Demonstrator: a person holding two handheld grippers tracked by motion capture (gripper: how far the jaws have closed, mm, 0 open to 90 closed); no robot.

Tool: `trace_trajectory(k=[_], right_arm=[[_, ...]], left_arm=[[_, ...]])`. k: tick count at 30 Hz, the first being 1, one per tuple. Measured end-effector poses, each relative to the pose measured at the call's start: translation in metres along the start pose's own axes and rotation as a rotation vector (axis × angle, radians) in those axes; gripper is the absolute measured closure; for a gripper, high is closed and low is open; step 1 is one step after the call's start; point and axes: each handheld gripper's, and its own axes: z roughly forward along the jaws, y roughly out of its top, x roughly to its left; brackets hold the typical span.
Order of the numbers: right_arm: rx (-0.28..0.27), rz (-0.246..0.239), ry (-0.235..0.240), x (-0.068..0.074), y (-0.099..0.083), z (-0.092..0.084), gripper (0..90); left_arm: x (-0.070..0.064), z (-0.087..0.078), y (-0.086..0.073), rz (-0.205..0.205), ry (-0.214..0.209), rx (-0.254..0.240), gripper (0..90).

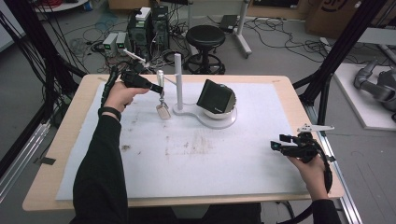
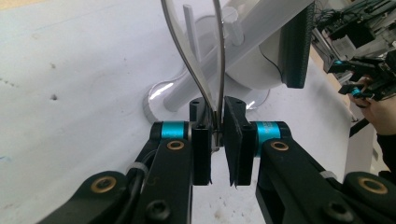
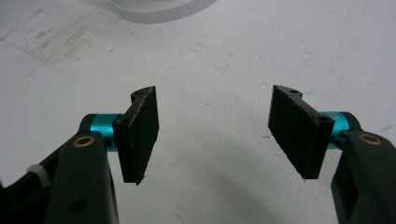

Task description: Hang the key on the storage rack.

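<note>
My left gripper (image 1: 160, 89) (image 2: 217, 135) is shut on a thin metal wire loop (image 2: 221, 60), held up at the back left of the white mat. A small pale tag (image 1: 163, 112) dangles from the loop just under the jaws. The gripper is right beside the white stand (image 1: 178, 79) (image 2: 261, 32), near its short side peg. On the stand's round base sits a black square panel (image 1: 215, 97) (image 2: 294, 46), tilted in a white cup. My right gripper (image 1: 275, 145) (image 3: 215, 135) hovers open over bare mat near the right edge, with nothing between its pads.
A white mat (image 1: 187, 158) covers most of the wooden table (image 1: 60, 140). Black frame posts rise at both sides. Behind the table stand a black stool (image 1: 205, 37) and computer boxes (image 1: 144, 28) among cables on the floor.
</note>
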Motion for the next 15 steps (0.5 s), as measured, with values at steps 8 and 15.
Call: trace_trajectory(k=[8,15], right_arm=[[-0.002,0.001,0.001,0.001,0.001,0.000,34.3],[-0.008,-0.005,-0.003,0.002,0.002,-0.001,34.3]], left_arm=[[-0.012,-0.008,-0.001,0.043,0.004,0.004,81.5],[-0.059,-0.007,-0.002,0.181,-0.016,0.022,81.5]])
